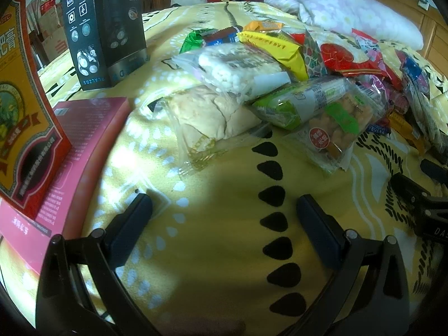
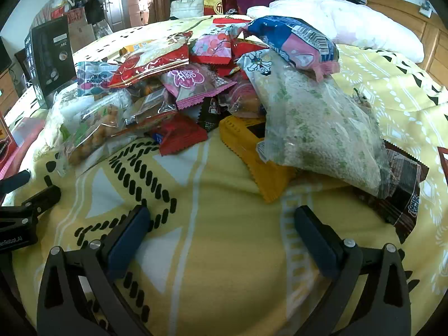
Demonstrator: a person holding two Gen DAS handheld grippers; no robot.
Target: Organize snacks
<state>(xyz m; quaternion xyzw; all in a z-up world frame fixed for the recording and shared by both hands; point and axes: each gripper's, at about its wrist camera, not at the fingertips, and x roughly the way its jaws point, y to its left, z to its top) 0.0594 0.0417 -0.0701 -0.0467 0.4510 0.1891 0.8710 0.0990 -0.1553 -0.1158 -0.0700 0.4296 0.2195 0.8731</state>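
Two grippers spread wide and empty before an unsorted snack pile

Left wrist view. The left gripper is spread wide, its blue fingers well apart, with nothing between them but the yellow patterned bedspread. The snack pile lies on the bedspread, far of the gripper and running off to the right. Nearest the gripper is a clear packet of pale flatbread. Resting partly on it, farther back, is a clear packet of white puffed rice. Just right of these lie a green-labelled packet and a clear bag of golden nuts, the former overlapping the latter. A yellow packet and a red packet sit farther back. At left, a pink flat box lies on the bedspread, a red-and-gold box stands on it, and a black box stands upright beyond. A white pillow lies far right. Part of the right gripper's frame shows at the right edge.

Right wrist view. The right gripper is likewise wide open and holds nothing; its fingers hover above bare bedspread. The pile sits just beyond it. A large clear bag of pale crumbs lies at right, atop an orange packet, with a blue-and-pink packet at its far end. A small red packet sits near centre; a brown packet lies at near right.
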